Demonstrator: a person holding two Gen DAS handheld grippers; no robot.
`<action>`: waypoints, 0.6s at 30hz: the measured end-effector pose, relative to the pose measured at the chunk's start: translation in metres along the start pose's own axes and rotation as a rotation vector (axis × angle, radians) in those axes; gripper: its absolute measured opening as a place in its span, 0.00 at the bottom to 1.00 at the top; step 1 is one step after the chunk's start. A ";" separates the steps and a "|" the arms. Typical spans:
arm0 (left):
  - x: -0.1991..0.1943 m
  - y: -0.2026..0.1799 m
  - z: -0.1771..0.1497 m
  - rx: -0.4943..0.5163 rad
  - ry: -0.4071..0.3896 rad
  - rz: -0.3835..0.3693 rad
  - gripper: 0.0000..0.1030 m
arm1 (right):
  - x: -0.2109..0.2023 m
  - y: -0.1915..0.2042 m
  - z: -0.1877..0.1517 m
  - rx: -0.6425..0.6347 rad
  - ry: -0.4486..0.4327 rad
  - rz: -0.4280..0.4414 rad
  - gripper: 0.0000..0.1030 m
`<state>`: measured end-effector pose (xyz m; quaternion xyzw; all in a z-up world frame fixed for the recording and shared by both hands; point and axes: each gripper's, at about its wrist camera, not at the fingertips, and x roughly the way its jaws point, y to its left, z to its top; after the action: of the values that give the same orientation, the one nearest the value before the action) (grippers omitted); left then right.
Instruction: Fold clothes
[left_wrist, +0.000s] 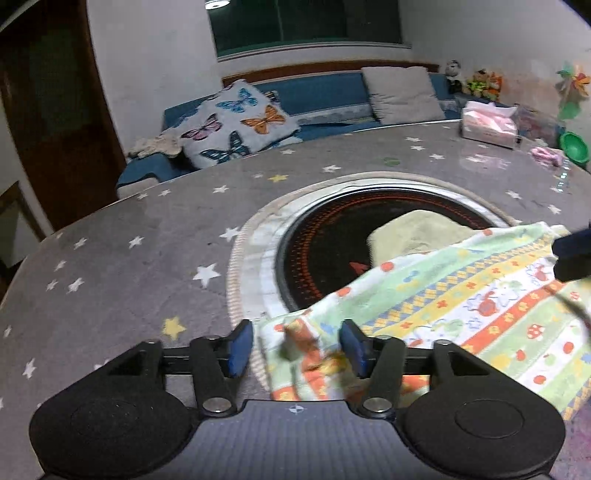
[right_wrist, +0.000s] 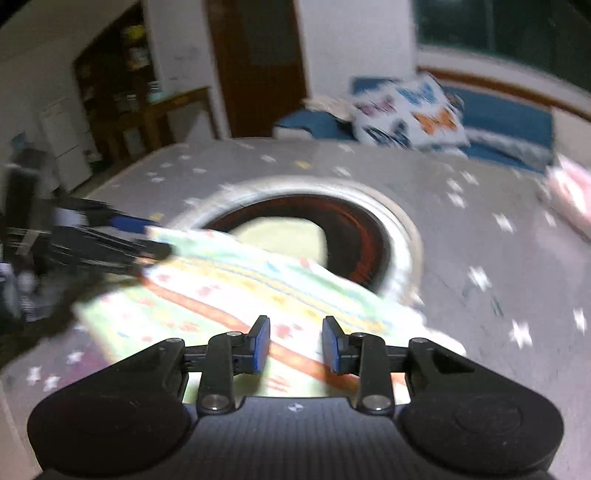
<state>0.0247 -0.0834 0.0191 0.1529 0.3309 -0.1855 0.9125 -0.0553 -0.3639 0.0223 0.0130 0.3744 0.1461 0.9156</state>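
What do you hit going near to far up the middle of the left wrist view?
left gripper with open fingers around a bunched corner of the patterned cloth → black round hotplate → grey star tablecloth → blue sofa → window

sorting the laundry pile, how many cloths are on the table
2. The patterned cloth lies across the near right of the table, one corner between the left gripper's fingers. A plain yellowish cloth sits on the dark round plate, partly covered. More may be hidden.
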 end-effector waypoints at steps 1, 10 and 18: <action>0.001 0.001 0.000 0.000 0.002 0.014 0.58 | 0.005 -0.008 -0.004 0.031 0.008 -0.010 0.28; -0.014 -0.002 0.014 -0.046 -0.017 0.007 0.52 | -0.003 -0.015 0.011 0.073 -0.048 -0.001 0.25; 0.004 -0.036 0.038 -0.056 0.014 -0.165 0.29 | 0.042 0.012 0.032 0.040 -0.026 0.056 0.25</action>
<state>0.0320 -0.1315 0.0387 0.1009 0.3539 -0.2494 0.8958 -0.0083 -0.3382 0.0185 0.0437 0.3650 0.1642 0.9154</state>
